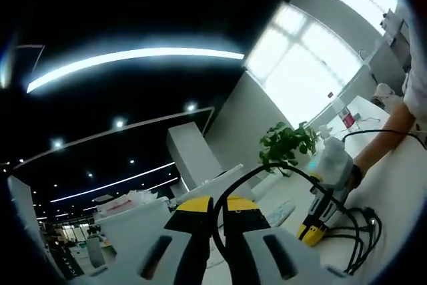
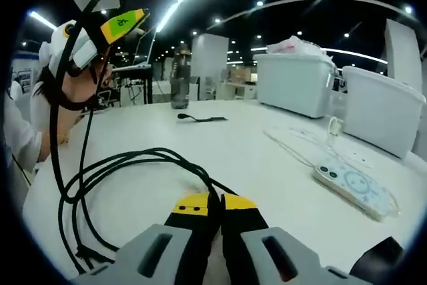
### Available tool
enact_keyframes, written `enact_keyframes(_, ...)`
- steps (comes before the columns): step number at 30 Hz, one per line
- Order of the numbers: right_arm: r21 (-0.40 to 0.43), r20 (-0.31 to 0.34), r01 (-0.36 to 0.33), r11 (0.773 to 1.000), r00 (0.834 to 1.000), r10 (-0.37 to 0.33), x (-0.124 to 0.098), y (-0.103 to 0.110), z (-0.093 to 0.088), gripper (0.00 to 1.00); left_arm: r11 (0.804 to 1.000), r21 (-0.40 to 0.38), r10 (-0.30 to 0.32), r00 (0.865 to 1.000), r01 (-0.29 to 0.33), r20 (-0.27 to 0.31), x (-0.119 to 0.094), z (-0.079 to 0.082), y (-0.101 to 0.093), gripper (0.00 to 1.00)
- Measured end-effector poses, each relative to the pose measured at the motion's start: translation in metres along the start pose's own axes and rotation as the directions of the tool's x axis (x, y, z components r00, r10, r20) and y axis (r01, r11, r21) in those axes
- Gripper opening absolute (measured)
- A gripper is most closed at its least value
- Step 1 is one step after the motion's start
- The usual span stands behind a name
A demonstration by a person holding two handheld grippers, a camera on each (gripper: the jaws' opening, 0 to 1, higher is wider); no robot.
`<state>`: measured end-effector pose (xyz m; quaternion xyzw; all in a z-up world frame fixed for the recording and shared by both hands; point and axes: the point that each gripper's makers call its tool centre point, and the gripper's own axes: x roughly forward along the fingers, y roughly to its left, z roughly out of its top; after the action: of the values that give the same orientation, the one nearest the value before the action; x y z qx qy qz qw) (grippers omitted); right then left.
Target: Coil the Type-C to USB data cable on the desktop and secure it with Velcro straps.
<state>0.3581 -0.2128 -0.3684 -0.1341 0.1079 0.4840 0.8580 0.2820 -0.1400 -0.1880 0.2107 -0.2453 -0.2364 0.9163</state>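
Black thin data cable [image 2: 127,165] lying in loose, uneven loops on the white round surface [image 2: 253,145], with one strand rising to the left tongs [image 2: 123,23] held high at the left of the right gripper view. Right tongs [image 2: 215,203], yellow-tipped with grey bodies, pressed together low over the surface, a strand running right up to the tips; cannot tell whether actually pinched between them or just lying beneath. In the left gripper view, left tongs [image 1: 213,208] clenched on the cable [image 1: 280,166], arcing from the tips across to the right tongs [image 1: 313,230] down by the heap of loops. Judged roughly midway: several turns gathered but slack and not yet a tidy coil. Small black strip [image 2: 200,119] lying farther off on the surface, possibly the Velcro strap, apparently untouched. Left to do: tightening the loops, wrapping and fastening. White patterned phone [image 2: 353,188] near the right edge, well apart from the cable
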Motion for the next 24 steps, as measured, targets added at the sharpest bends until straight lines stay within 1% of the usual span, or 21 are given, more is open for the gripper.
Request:
enact_keyframes(1, -0.008, 0.008, 0.002, 1.000, 1.000, -0.002, -0.001, 0.000, 0.002, 0.04, 1.000, -0.002, -0.001, 1.000, 0.001, -0.002, 0.000, -0.001, 0.000, 0.07)
enact_keyframes(3, -0.014, 0.049, -0.010, 1.000, 0.999, 0.011, -0.002, 0.002, 0.009, 0.05, 1.000, -0.006, -0.002, 1.000, 0.002, -0.004, 0.000, -0.001, 0.000, 0.07)
enact_keyframes(4, -0.008, 0.049, -0.011, 1.000, 0.999, 0.012, -0.002, 0.002, 0.010, 0.06, 1.000, -0.009, -0.002, 1.000, 0.002, -0.002, 0.000, -0.001, 0.000, 0.07)
enact_keyframes(5, 0.002, 0.045, -0.008, 1.000, 0.999, 0.008, -0.001, 0.001, 0.009, 0.06, 1.000, -0.013, -0.003, 1.000, 0.003, 0.002, 0.000, 0.000, 0.000, 0.07)
enact_keyframes(8, -0.015, 0.034, 0.008, 1.000, 0.999, -0.008, 0.005, -0.001, 0.008, 0.11, 1.000, -0.016, -0.005, 1.000, 0.005, 0.009, 0.000, 0.002, -0.001, 0.07)
enact_keyframes(10, -0.009, 0.038, -0.018, 1.000, 0.999, 0.018, 0.009, 0.004, 0.010, 0.13, 1.000, -0.016, -0.007, 1.000, 0.007, 0.011, 0.000, 0.003, -0.002, 0.08)
enact_keyframes(11, -0.021, 0.033, -0.021, 1.000, 0.999, 0.021, 0.011, 0.006, 0.010, 0.13, 1.000, -0.018, -0.009, 1.000, 0.009, 0.012, 0.000, 0.003, -0.003, 0.08)
enact_keyframes(13, -0.080, -0.016, -0.031, 0.996, 0.999, 0.029, 0.013, 0.010, 0.004, 0.12, 1.000, -0.025, -0.014, 1.000, 0.014, 0.017, 0.000, 0.004, -0.004, 0.08)
enact_keyframes(15, -0.132, -0.029, -0.034, 0.991, 0.999, 0.030, 0.017, 0.012, 0.003, 0.11, 0.999, -0.028, -0.015, 1.000, 0.015, 0.021, 0.000, 0.006, -0.004, 0.08)
enact_keyframes(16, -0.141, -0.035, -0.031, 0.990, 0.999, 0.027, 0.018, 0.013, 0.003, 0.10, 0.999, -0.028, -0.016, 1.000, 0.017, 0.023, 0.000, 0.007, -0.004, 0.08)
enact_keyframes(17, -0.148, -0.033, -0.023, 0.989, 0.999, 0.018, 0.020, 0.012, 0.004, 0.08, 0.999, -0.029, -0.018, 1.000, 0.019, 0.025, 0.000, 0.007, -0.004, 0.08)
enact_keyframes(20, -0.168, -0.036, -0.024, 0.985, 0.999, 0.018, 0.021, 0.014, 0.006, 0.08, 0.999, -0.028, -0.022, 1.000, 0.023, 0.022, 0.000, 0.006, -0.005, 0.08)
enact_keyframes(22, -0.181, -0.026, -0.023, 0.983, 0.999, 0.019, 0.019, 0.014, 0.010, 0.08, 0.999, -0.031, -0.024, 0.999, 0.025, 0.021, 0.000, 0.006, -0.006, 0.08)
enact_keyframes(24, -0.161, -0.010, -0.026, 0.987, 1.000, 0.025, 0.018, 0.014, 0.013, 0.09, 0.999, -0.037, -0.025, 0.999, 0.026, 0.021, 0.000, 0.006, -0.006, 0.08)
